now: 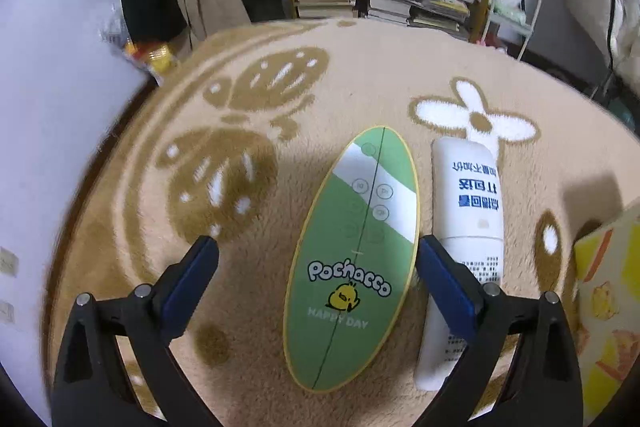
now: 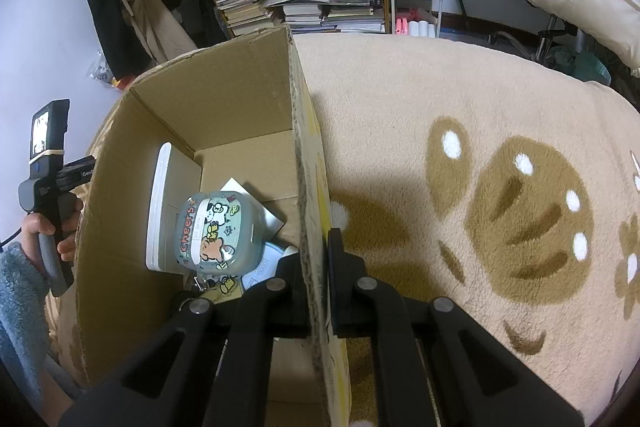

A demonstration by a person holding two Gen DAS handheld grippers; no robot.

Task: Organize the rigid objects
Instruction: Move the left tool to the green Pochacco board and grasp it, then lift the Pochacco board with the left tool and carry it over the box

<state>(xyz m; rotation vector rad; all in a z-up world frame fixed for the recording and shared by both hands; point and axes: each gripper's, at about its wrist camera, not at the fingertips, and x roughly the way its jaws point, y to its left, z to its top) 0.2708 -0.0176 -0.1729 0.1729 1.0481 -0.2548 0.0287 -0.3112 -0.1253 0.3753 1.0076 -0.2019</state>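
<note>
I am hovering the left claw point(image 1: 318, 247) with its fingers spread wide over the green oval Pochacco remote point(image 1: 352, 259), which is lying on the beige blanket point(image 1: 360, 75) just beside a white remote point(image 1: 468, 203). My right claw point(image 2: 314, 251) is clamping the cardboard box wall point(image 2: 298, 131); inside the box, a Cheers case point(image 2: 216, 231) is resting on a white tray point(image 2: 158, 203)

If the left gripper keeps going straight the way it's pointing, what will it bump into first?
Probably the green oval Pochacco board. It lies on the blanket between the open fingers of the left gripper, nearer the right finger. The white tube sits just outside that finger. Depth is hard to judge.
</note>
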